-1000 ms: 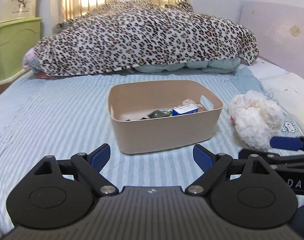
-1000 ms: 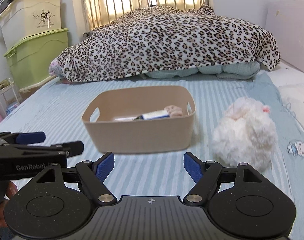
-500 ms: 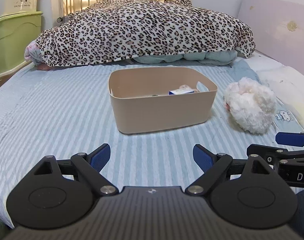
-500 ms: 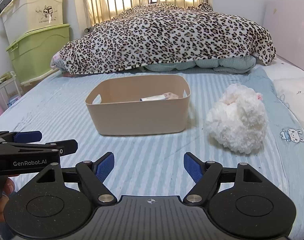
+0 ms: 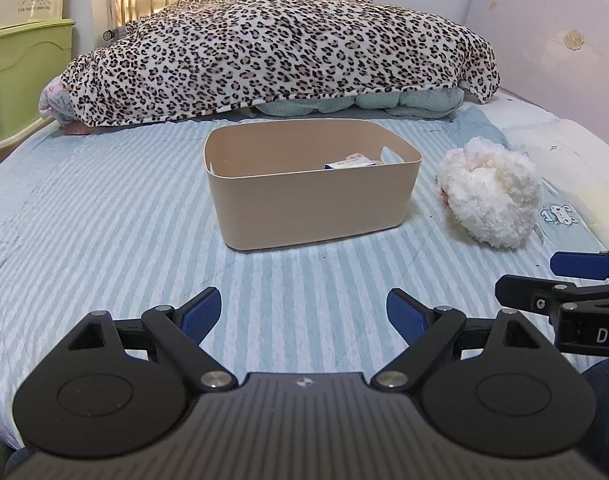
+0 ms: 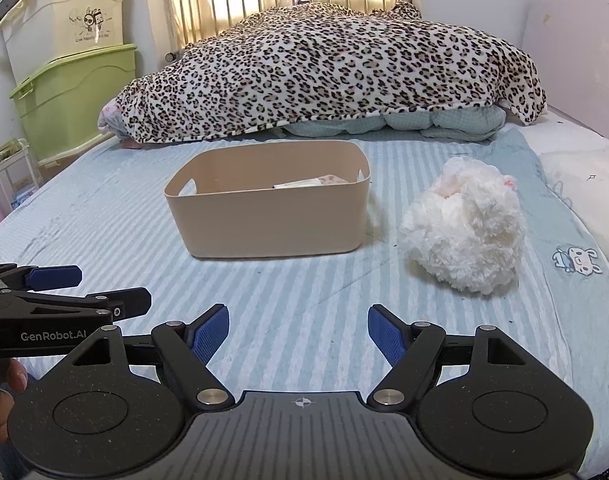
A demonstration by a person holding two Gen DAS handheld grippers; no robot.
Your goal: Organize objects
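Note:
A beige plastic bin (image 5: 312, 196) (image 6: 270, 210) stands on the striped bed. A blue-and-white box (image 5: 350, 164) and a pinkish item show over its rim; the rest inside is hidden. A white fluffy plush (image 5: 490, 192) (image 6: 464, 230) lies on the sheet right of the bin. My left gripper (image 5: 304, 312) is open and empty, well short of the bin. My right gripper (image 6: 298, 330) is open and empty, also short of the bin; its fingers (image 5: 576, 266) show at the right edge of the left wrist view.
A leopard-print blanket (image 5: 276, 52) is heaped across the far end of the bed. Green and cream storage boxes (image 6: 64, 80) stand at the left. A pale headboard (image 5: 544, 40) and white pillow (image 5: 564, 152) are on the right. The bed's front edge is just below the grippers.
Both grippers have drawn back and lower from the bin, which now looks farther away with less of its contents showing. Both stay open and empty.

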